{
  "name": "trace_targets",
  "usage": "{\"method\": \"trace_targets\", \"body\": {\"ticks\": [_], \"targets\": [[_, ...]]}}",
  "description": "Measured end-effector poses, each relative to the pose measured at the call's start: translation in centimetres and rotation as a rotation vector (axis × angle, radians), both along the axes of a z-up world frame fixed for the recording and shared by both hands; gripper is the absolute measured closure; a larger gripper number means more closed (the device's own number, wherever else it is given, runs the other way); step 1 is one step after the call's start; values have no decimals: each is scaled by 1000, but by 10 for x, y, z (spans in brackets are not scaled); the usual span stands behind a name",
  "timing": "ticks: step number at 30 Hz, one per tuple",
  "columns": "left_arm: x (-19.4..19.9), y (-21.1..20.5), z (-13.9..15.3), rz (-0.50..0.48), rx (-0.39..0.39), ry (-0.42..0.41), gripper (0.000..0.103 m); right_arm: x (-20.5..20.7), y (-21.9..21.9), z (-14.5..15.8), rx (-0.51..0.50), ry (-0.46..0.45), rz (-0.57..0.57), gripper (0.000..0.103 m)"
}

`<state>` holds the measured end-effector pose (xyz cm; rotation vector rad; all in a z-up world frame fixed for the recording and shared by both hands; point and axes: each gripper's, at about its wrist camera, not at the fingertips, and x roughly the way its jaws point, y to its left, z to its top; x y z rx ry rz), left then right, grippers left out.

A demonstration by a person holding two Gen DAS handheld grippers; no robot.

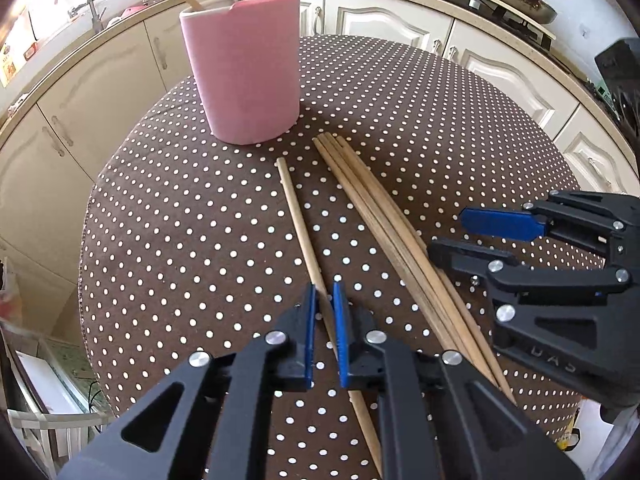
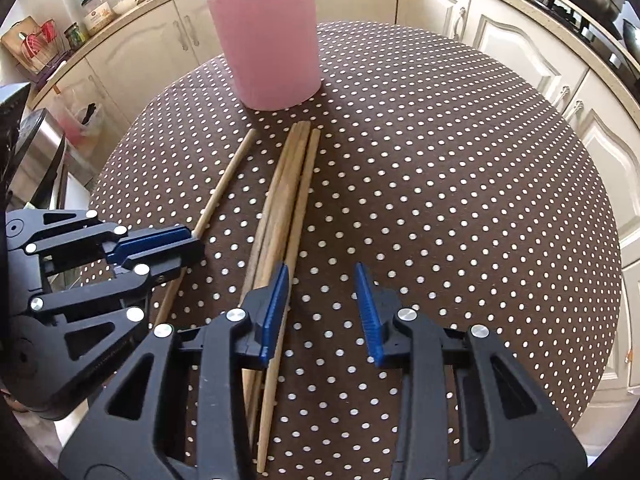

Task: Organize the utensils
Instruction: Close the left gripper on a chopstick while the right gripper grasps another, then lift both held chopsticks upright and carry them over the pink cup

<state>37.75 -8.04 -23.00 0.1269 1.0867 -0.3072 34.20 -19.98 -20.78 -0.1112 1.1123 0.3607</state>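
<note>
On the brown polka-dot tablecloth (image 1: 400,92), the left gripper (image 1: 323,336) straddles a single pale wooden chopstick (image 1: 298,216) with narrowly parted fingers; whether they pinch it, I cannot tell. The right gripper (image 2: 322,308), fingers spread, sits over cloth just right of the bundle of wooden chopsticks (image 2: 286,192), before the pink cylindrical holder (image 2: 268,44).

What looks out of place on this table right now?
Loose chopsticks lie on the tablecloth instead of standing in the pink cup: a bunch side by side, and a single chopstick apart, between the left tool's pads.
</note>
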Motion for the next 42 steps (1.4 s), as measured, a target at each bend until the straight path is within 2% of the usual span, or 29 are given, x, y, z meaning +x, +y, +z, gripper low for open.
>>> {"method": "trace_targets", "body": {"ticks": [11, 13, 16, 19, 20, 25, 31, 42], "targets": [[-4, -2, 1, 2, 5, -3, 94, 13, 19, -4, -50, 36, 18, 70], [-3, -2, 1, 4, 7, -3, 94, 16, 27, -5, -105, 25, 29, 74], [-2, -2, 1, 6, 11, -5, 94, 19, 36, -2, -111, 34, 45, 82], [-2, 0, 0, 14, 9, -8, 96, 20, 40, -1, -106, 30, 55, 95], [-2, 1, 0, 19, 5, -9, 97, 19, 41, -1, -99, 26, 53, 96], [-4, 10, 1, 33, -43, -17, 97, 11, 22, 0, -16, -2, 26, 97], [-18, 24, 20, 26, -111, -97, 97, -9, -21, 16, 127, -84, 8, 97], [-51, 54, 92, 31, -270, -372, 97, -47, -59, 86, 405, -380, 13, 97]]}}
